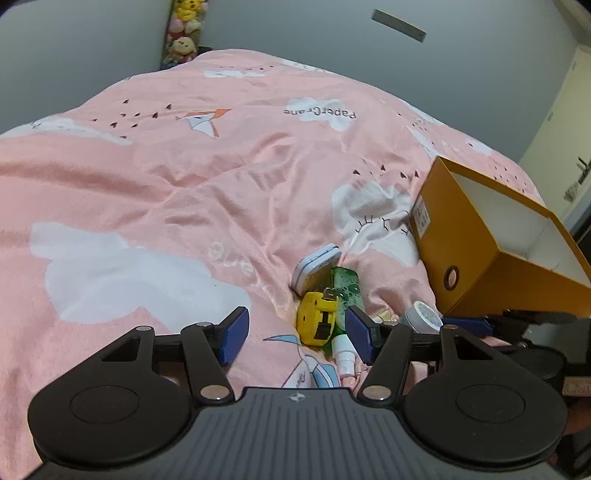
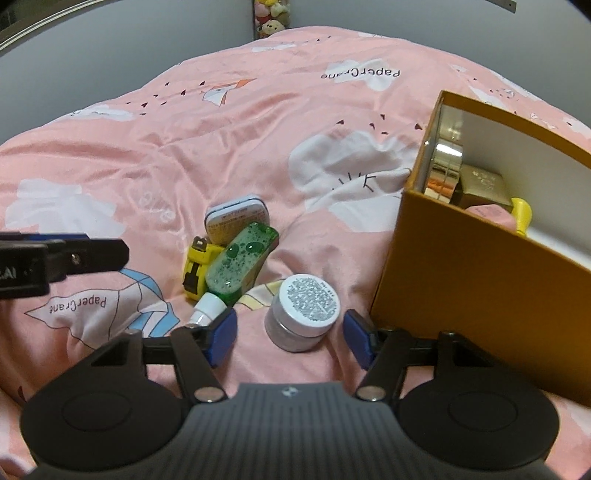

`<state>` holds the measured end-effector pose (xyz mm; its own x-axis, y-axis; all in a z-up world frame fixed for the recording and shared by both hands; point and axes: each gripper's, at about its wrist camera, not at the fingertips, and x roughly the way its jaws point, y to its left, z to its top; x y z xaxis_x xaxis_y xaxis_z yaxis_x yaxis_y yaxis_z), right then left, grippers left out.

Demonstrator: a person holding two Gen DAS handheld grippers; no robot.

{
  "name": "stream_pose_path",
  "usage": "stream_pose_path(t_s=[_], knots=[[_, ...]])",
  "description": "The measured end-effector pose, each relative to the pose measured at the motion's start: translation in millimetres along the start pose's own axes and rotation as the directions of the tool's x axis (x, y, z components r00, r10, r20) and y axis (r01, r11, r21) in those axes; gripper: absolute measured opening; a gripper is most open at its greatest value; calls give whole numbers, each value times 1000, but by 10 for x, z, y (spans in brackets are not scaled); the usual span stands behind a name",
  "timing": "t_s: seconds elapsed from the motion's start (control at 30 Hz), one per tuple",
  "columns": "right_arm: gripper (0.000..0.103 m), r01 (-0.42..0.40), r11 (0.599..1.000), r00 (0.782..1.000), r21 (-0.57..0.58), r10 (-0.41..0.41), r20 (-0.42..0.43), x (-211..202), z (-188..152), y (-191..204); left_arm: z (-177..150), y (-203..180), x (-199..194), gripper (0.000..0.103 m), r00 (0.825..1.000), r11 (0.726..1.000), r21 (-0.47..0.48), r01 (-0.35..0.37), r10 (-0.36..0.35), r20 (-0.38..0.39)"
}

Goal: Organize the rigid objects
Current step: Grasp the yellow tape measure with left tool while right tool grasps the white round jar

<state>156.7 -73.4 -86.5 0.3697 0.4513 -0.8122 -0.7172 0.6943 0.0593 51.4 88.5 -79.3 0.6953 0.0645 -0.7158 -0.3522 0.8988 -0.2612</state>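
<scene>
**Jar between open jaws, heap beside the orange box**

The white-lidded jar [image 2: 303, 312] stands on the pink duvet [image 2: 184, 147], between the right gripper [image 2: 290, 338] pads, which are spread wide and clear of it. At its ten o'clock lies a heap: green spray bottle [image 2: 240, 264], yellow tape measure [image 2: 195, 267] and a small tin [image 2: 236, 214], all touching. At three o'clock sits the orange box [image 2: 480, 288], already holding several things. The left gripper [image 1: 295, 336] hangs open over the tape measure, gripping nothing

Pink quilt [image 1: 184, 177], plush toys [image 1: 184, 29] beyond
</scene>
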Motion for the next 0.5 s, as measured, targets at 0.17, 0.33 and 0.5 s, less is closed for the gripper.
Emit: stream_pose_path(t_s=[0.17, 0.33, 0.5], knots=[[60, -6, 1000, 1000, 24, 6, -4, 79, 23, -51, 8, -69, 169, 66, 997, 998, 37, 54, -52, -52], [53, -9, 999, 1000, 46, 9, -8, 168, 50, -94, 46, -121, 354, 55, 994, 997, 44, 71, -67, -86], [45, -15, 998, 1000, 59, 15, -1, 182, 47, -130, 63, -146, 504, 45, 992, 997, 50, 62, -56, -114]])
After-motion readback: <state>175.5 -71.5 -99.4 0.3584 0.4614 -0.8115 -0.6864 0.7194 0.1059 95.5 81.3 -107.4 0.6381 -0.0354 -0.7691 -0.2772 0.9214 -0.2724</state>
